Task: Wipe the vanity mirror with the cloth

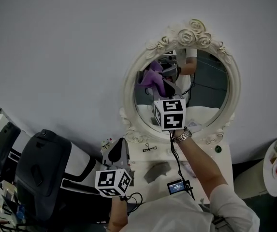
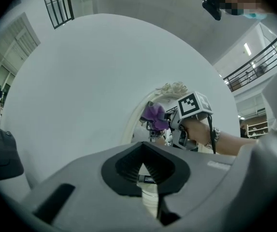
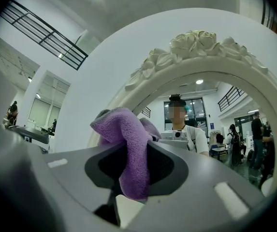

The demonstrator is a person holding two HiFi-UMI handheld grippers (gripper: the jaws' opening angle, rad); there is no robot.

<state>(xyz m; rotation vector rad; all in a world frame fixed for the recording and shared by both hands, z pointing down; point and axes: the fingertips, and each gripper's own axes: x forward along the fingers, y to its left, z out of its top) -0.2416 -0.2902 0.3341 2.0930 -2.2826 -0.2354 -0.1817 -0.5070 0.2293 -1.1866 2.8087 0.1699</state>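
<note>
White wall behind vanity mirror (image 1: 211, 83): right gripper (image 3: 137, 170), the nearer, clamps the purple cloth (image 3: 128, 139) at the glass's 10 o'clock edge, remaining glass toward 4 o'clock; left gripper (image 2: 145, 175), closed and empty, hangs at 7 o'clock.

No text, label or number is showing legibly anywhere; the upper marker cube (image 1: 169, 114) and the lower marker cube (image 1: 113, 182) are displaying only black-and-white square patterns.
</note>
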